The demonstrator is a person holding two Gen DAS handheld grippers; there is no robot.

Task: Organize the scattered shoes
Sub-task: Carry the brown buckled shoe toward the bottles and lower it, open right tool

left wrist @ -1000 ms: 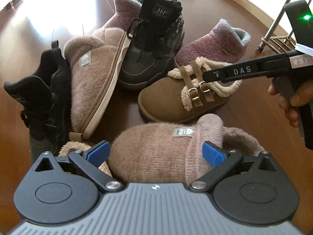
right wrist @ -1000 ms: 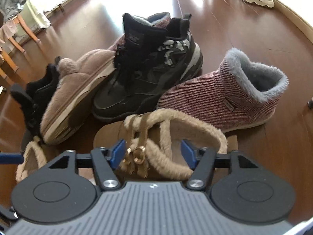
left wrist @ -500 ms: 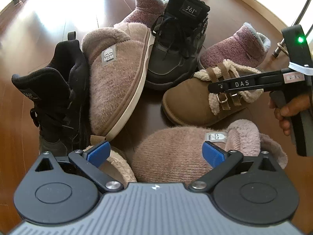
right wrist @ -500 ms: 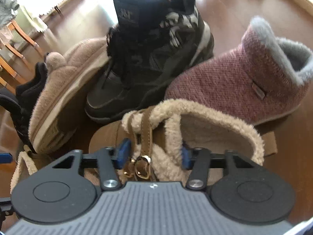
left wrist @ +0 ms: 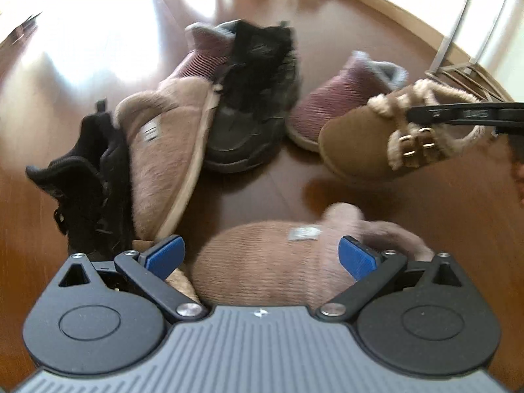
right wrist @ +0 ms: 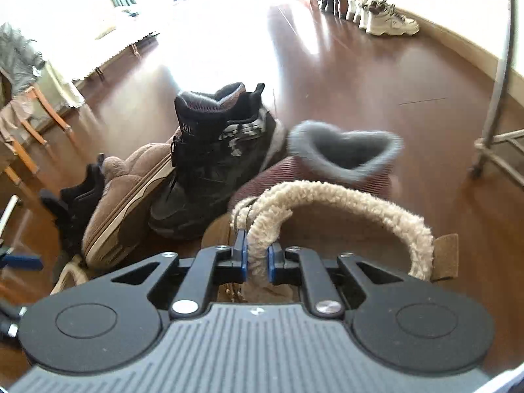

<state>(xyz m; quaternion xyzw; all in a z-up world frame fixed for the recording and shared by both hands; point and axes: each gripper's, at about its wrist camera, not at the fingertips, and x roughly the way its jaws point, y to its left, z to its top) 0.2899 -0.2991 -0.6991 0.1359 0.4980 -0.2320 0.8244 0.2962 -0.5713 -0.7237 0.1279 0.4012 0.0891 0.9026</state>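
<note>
1. The left gripper (left wrist: 260, 255) has its blue pads wide apart, one on each side of a pinkish-brown fuzzy slipper (left wrist: 278, 262) that lies on the wooden floor (left wrist: 425, 216) right under the camera; the pads do not visibly press on it.
2. The right gripper (right wrist: 255, 258) has its jaws nearly together, pinching the cream fleece collar of a tan buckled shoe (right wrist: 327, 226).
3. In the left wrist view that tan buckled shoe (left wrist: 370, 144) hangs tilted, toe down, with its shadow on the floor below, so it appears clear of the boards.
4. Just beyond, a maroon knit bootie (left wrist: 330, 104) with a grey fleece rim stands on the floor, close behind the tan shoe's toe.
5. To its left a black lace-up sneaker (left wrist: 249, 127) leans against a second pinkish slipper (left wrist: 163, 157) lying on its side, with a black shoe (left wrist: 85, 193) at the far left.
6. Behind the sneaker a second maroon bootie (left wrist: 199, 55) shows partly.
7. Farthest off, a row of pale shoes (right wrist: 370, 13) lines the wall, and a metal rack (right wrist: 497, 124) stands at the right.
</note>
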